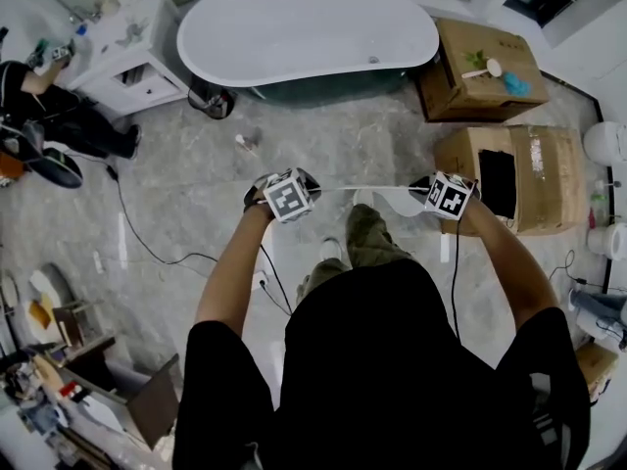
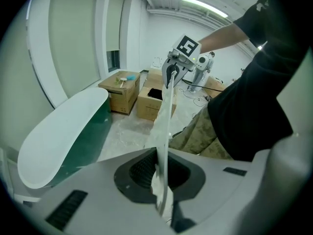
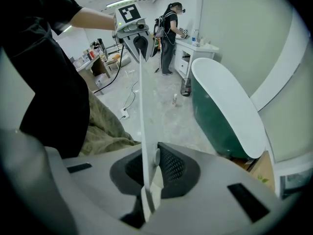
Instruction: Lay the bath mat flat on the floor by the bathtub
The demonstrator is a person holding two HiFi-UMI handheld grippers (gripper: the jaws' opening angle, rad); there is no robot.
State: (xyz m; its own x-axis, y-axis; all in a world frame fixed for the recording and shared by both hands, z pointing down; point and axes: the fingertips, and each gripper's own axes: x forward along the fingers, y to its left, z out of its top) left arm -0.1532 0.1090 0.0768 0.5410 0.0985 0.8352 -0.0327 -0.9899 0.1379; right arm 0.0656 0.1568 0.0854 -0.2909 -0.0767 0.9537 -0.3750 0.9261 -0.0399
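The white bath mat (image 1: 387, 196) hangs stretched between both grippers above the grey floor, edge-on from the head view, a few steps short of the white bathtub (image 1: 304, 32). My left gripper (image 1: 287, 196) is shut on one end of the mat (image 2: 164, 146); my right gripper (image 1: 449, 196) is shut on the other end of the mat (image 3: 145, 131). From each gripper the sheet runs straight to the other gripper (image 2: 173, 71) (image 3: 137, 42). The tub, with its dark green outer wall (image 2: 63, 136) (image 3: 225, 106), lies beside the mat.
Two cardboard boxes (image 1: 480, 67) (image 1: 514, 179) stand right of the tub, a white cabinet (image 1: 127, 42) to its left. A person (image 1: 49, 116) is at the far left. A cable (image 1: 147, 248) and a small bottle (image 1: 245, 145) lie on the floor.
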